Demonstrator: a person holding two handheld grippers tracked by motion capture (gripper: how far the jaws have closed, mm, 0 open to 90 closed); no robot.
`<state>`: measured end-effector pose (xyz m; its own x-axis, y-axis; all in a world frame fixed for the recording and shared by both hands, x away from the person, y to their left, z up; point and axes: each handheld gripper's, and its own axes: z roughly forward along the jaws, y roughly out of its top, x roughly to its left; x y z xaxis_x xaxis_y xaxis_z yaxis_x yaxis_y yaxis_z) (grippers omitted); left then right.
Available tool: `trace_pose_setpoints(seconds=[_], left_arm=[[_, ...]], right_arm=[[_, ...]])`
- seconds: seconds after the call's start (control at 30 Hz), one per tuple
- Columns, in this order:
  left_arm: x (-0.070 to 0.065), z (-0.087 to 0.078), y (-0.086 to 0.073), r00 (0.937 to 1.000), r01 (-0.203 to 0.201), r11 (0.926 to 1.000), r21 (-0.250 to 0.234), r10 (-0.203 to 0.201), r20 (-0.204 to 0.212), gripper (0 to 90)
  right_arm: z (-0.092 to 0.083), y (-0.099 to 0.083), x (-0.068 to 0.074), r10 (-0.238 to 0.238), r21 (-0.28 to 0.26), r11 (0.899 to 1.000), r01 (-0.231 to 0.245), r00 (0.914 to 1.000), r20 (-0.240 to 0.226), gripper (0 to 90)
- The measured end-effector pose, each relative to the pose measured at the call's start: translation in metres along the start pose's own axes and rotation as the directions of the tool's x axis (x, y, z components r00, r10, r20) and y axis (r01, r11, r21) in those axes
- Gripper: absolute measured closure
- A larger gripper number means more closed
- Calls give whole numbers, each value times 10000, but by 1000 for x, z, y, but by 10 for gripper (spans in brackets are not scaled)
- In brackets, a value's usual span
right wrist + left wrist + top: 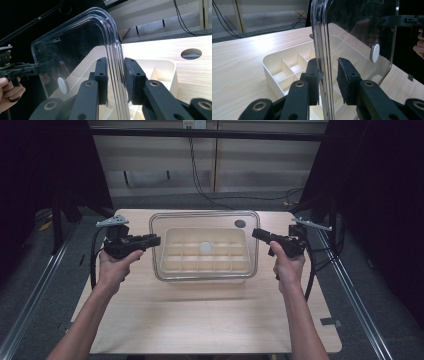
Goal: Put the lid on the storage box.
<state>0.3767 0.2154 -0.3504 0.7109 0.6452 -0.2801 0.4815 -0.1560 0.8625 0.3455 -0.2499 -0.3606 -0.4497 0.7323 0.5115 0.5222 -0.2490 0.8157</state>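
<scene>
The clear lid is hanging level over the divided tray, near the tabletop's far edge. The left gripper and right gripper are each clamping a short rim of it, jaws nearly closed. The lift seems underway; next, both hands should be rising evenly, keeping it flat. Nothing is blocking it; a round hole is sitting near the far right corner.

A light wooden tabletop has a round hole near its far right corner. Black cables hang down the pale panelled wall behind, across grey floor. Black curtains flank both sides.
</scene>
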Motion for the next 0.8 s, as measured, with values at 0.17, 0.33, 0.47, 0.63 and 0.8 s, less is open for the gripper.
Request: trace_pose_setpoints(seconds=[0.17, 0.33, 0.47, 0.63, 0.8], left_arm=[[8, 3, 2, 9998, 192, 9998, 6, -192, -67, 717], [12, 7, 3, 9995, 312, 9995, 45, -312, -112, 717], [16, 10, 5, 9995, 325, 9994, 74, -325, -46, 719], [20, 18, 6, 9990, 415, 9990, 168, -412, -172, 717], [21, 25, 5, 9989, 315, 9986, 435, -299, -363, 711]], right_arm=[[9, 4, -2, 170, 88, 9998, -170, 9999, -19, 739], [14, 5, -6, 215, 188, 9996, -215, 9998, 33, 740], [17, 6, -9, 160, 238, 9996, -163, 9998, 95, 743], [21, 5, -14, 263, 370, 9990, -270, 9995, 190, 743], [25, 4, -19, 278, 503, 9983, -300, 9987, 432, 742]])
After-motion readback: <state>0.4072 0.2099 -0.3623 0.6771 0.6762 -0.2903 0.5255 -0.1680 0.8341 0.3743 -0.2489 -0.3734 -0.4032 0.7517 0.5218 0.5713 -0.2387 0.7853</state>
